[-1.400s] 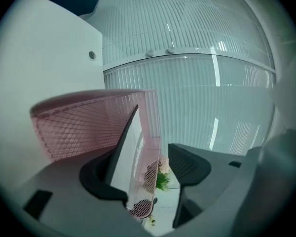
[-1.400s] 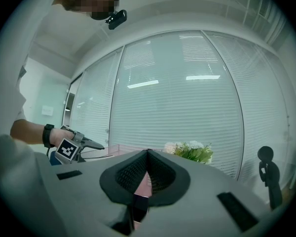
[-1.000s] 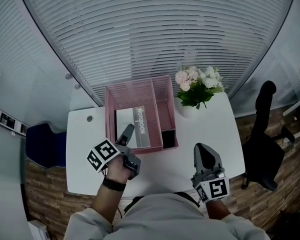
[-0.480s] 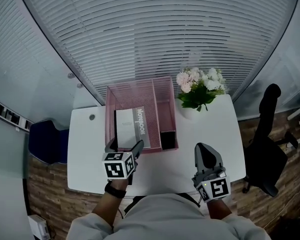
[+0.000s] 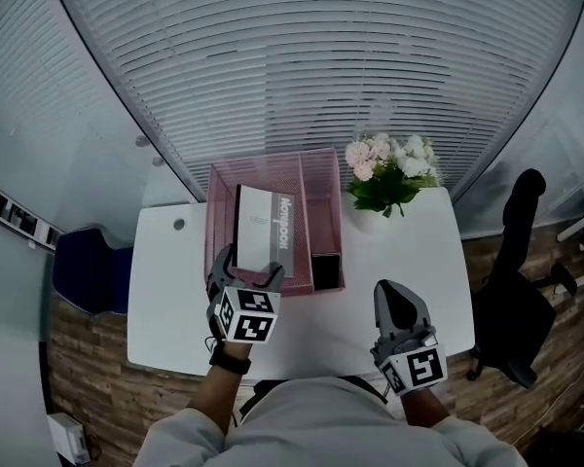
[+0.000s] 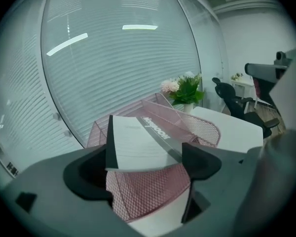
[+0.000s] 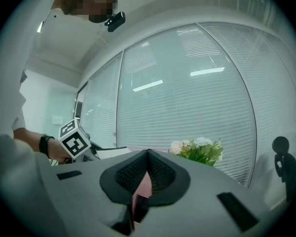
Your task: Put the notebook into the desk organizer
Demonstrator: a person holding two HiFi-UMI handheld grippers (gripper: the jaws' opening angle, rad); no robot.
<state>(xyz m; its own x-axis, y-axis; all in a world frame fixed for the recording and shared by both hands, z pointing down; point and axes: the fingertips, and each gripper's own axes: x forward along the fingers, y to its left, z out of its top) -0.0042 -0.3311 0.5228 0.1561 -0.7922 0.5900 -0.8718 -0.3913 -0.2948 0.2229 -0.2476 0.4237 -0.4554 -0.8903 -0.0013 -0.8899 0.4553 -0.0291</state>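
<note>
The notebook (image 5: 261,230), white with a grey lettered spine, is tilted over the left compartment of the pink mesh desk organizer (image 5: 317,160). My left gripper (image 5: 246,267) holds its near edge, one jaw against each side. In the left gripper view the notebook (image 6: 138,142) hangs clear above the organizer's front mesh wall (image 6: 150,194), between the jaws of the left gripper (image 6: 145,164). My right gripper (image 5: 399,305) hovers shut and empty over the table's front right; the right gripper (image 7: 148,154) shows its pads pressed together.
A black box (image 5: 326,267) stands in the organizer's right compartment. A pot of flowers (image 5: 387,171) sits at the back right of the white table (image 5: 414,246). A black office chair (image 5: 511,295) is to the right and a blue seat (image 5: 88,282) to the left.
My left gripper swung from the notebook's left side round to its near edge and closed on it. The notebook has lifted, tilted and shifted further back. The right gripper stayed put.
</note>
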